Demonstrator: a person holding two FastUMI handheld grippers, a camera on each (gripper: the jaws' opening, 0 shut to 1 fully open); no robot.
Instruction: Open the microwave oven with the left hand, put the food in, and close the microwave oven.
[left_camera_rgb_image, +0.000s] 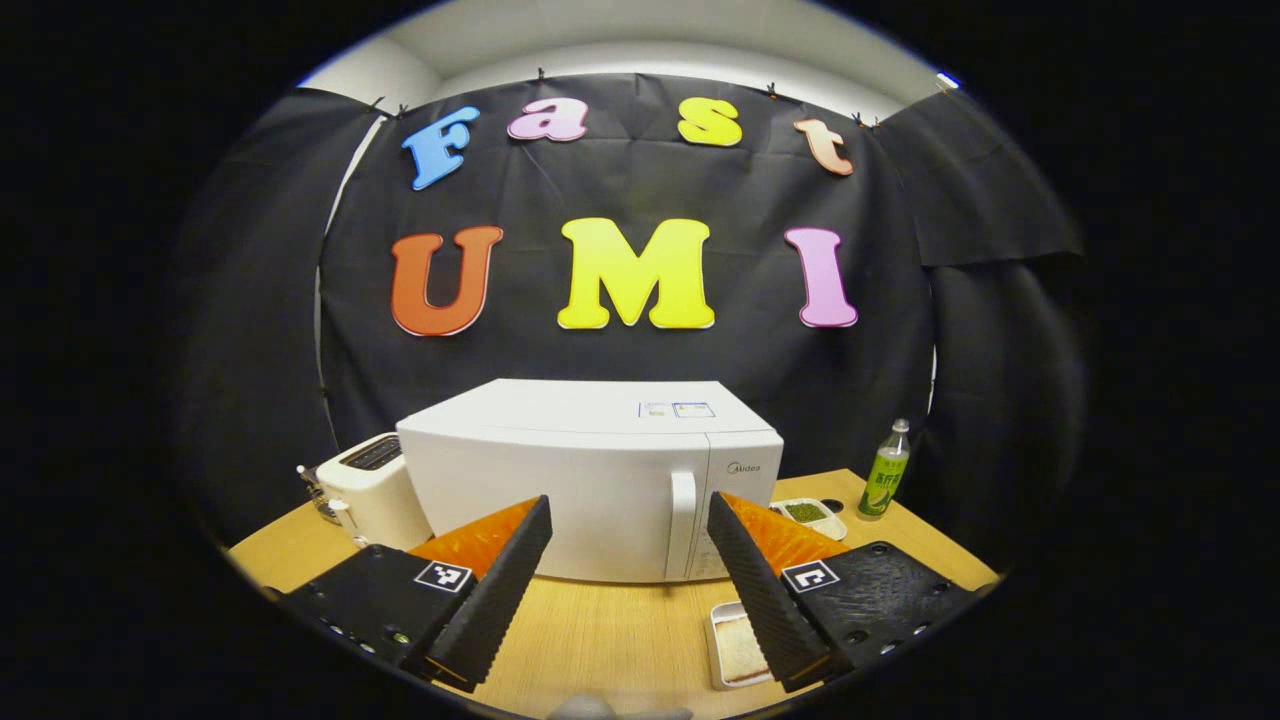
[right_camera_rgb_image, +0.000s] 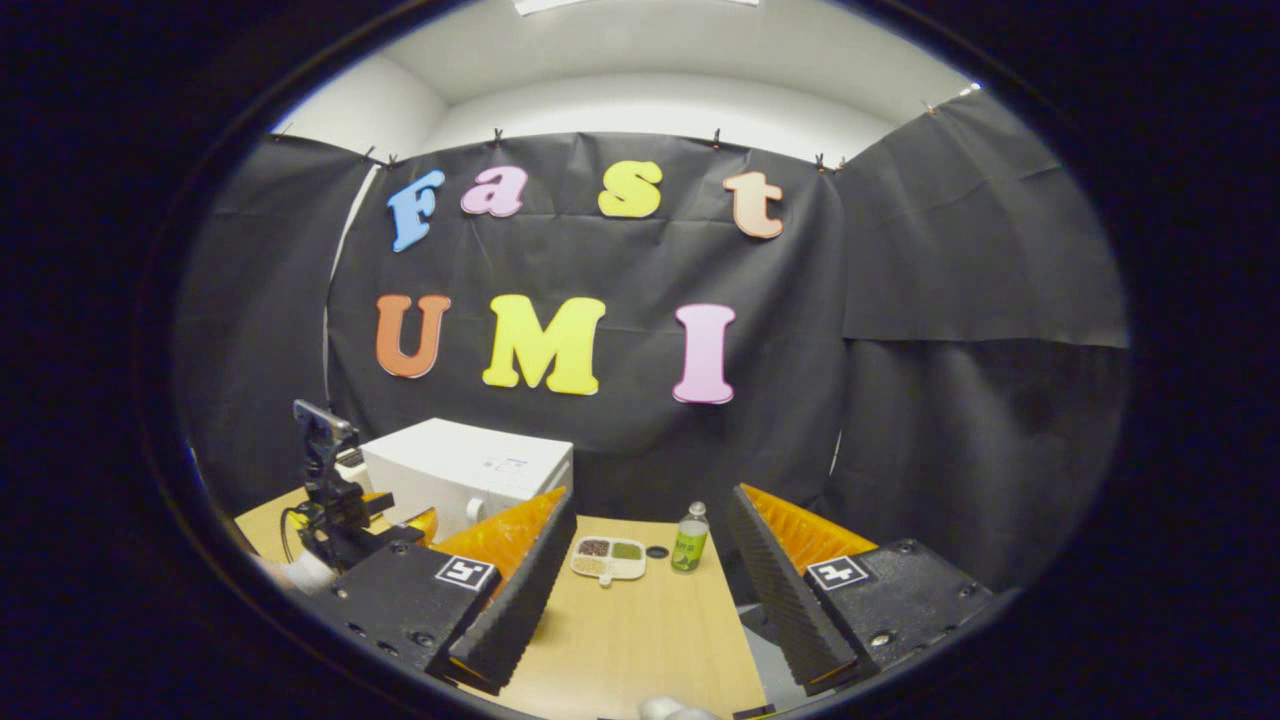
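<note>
We list: a white microwave (left_camera_rgb_image: 590, 480), door closed, toward the tabletop's (left_camera_rgb_image: 600, 630) back edge; a white toaster (left_camera_rgb_image: 365, 490) just beside it at the left edge. A dish of bread (left_camera_rgb_image: 738, 648) lies near the front edge. A divided snack tray (left_camera_rgb_image: 808, 515) and a green bottle (left_camera_rgb_image: 885, 470) stand near the back right corner. Our left gripper (left_camera_rgb_image: 628, 580) hangs before the microwave, jaws released, empty. Our right gripper (right_camera_rgb_image: 650, 600) likewise, jaws spread, nothing held.
</note>
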